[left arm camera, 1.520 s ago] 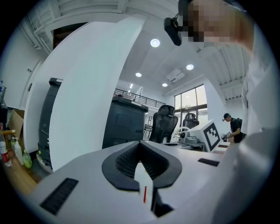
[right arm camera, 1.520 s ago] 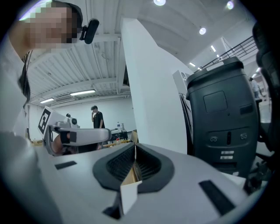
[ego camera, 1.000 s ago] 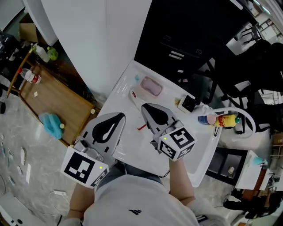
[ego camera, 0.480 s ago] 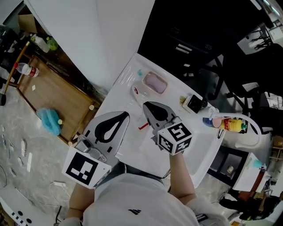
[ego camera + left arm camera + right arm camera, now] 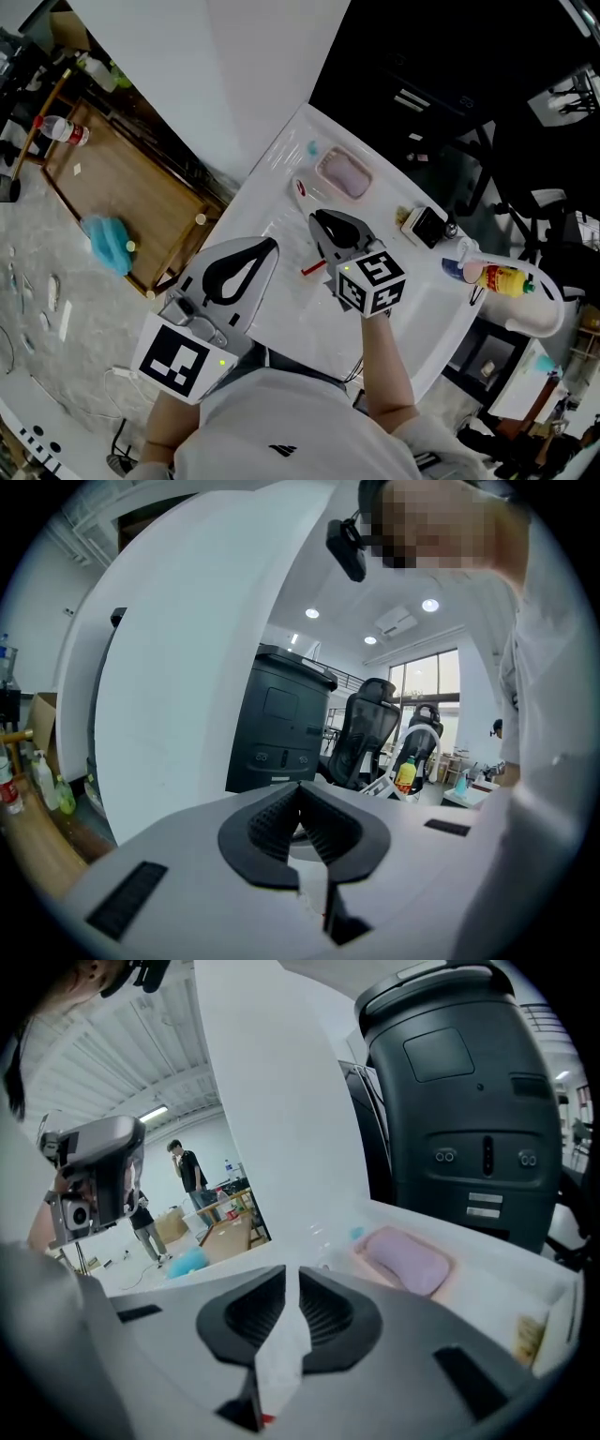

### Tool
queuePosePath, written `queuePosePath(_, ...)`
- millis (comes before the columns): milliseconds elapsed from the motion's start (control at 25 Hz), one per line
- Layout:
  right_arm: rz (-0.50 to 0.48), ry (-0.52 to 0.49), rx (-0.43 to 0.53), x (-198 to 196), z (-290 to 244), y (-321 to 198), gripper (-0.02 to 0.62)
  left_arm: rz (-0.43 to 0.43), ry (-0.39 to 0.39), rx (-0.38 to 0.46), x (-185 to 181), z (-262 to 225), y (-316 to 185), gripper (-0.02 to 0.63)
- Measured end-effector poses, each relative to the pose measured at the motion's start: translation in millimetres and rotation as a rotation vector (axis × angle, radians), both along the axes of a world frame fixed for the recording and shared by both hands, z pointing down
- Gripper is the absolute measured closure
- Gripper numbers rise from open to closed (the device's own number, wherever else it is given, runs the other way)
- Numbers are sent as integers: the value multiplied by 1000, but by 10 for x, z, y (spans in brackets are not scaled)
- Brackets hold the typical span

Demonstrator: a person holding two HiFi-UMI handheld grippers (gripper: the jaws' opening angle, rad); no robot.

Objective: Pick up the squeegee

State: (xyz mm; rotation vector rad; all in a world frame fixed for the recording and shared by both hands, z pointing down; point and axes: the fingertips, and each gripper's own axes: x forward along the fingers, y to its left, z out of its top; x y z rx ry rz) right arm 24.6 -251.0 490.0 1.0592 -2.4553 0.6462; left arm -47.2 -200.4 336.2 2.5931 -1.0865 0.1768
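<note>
The left gripper [image 5: 268,247] is held over the near edge of the white table [image 5: 281,319], its jaws pressed together on nothing. To its right, the right gripper [image 5: 321,222] is held above the table top. Its jaws are parted by a narrow slit, and nothing is gripped. A short red strip [image 5: 314,268] is seen just to its left. The white squeegee with a red mark [image 5: 301,187] lies just beyond its tips, untouched. Farther on, a pink sponge in a pale dish [image 5: 343,174] is seen.
</note>
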Motion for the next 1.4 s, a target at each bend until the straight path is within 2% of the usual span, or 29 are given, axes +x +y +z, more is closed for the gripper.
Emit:
queuePosePath(680, -12, 117, -102, 84, 622, -133, 492, -34, -18, -52, -153, 167, 2, 594)
queuePosePath(1080, -20, 148, -155, 73, 842, -160, 472, -35, -21, -59, -196, 223, -58, 594)
queuePosePath(1400, -31, 210, -196, 61, 1004, -148, 466, -44, -23, -73, -271, 265, -99, 594)
